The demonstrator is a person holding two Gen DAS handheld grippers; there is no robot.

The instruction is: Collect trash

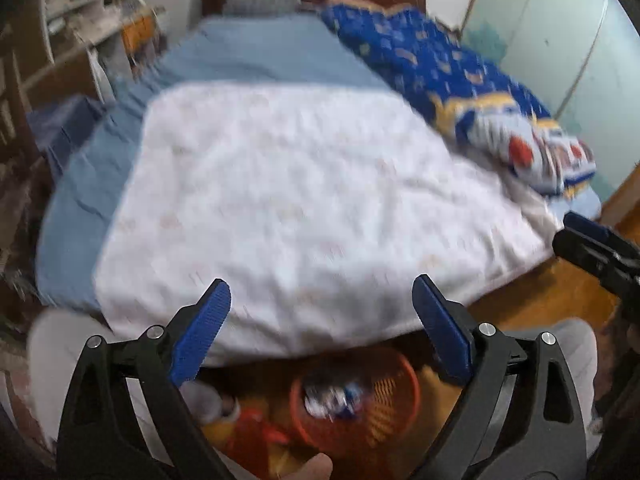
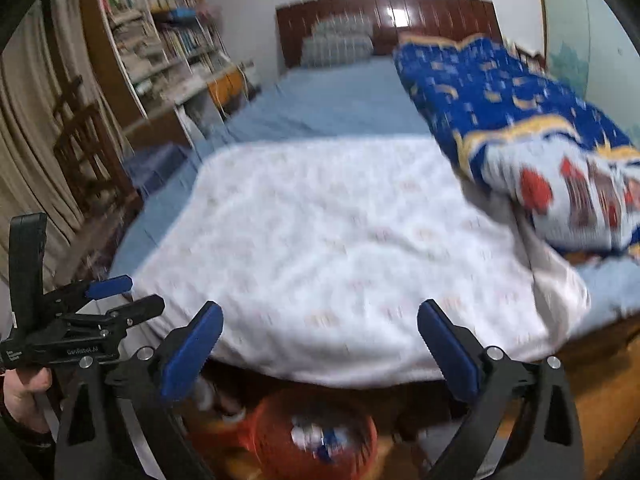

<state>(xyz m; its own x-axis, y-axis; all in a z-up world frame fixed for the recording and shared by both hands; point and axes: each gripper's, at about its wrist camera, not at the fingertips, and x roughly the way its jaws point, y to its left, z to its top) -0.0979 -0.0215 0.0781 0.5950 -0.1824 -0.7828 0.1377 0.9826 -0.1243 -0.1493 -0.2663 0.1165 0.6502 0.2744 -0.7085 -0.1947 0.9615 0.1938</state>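
Observation:
An orange mesh waste basket (image 1: 394, 400) stands on the floor at the foot of the bed, with white and blue trash (image 1: 332, 398) inside. It also shows in the right wrist view (image 2: 276, 436), with the trash (image 2: 316, 438) in it. My left gripper (image 1: 322, 292) is open and empty above the basket, at the bed's edge. My right gripper (image 2: 320, 316) is open and empty, also above the basket. The left gripper shows in the right wrist view (image 2: 120, 294); the right gripper shows at the left wrist view's right edge (image 1: 576, 228). Both views are blurred.
A bed with a white cover (image 1: 288, 208) and blue sheet (image 2: 332, 100) fills the middle. A blue patterned quilt (image 2: 520, 120) lies bunched on its right side. Bookshelves (image 2: 160, 40) and a wooden chair (image 2: 88, 152) stand left. A yellow-red object (image 1: 248, 428) lies beside the basket.

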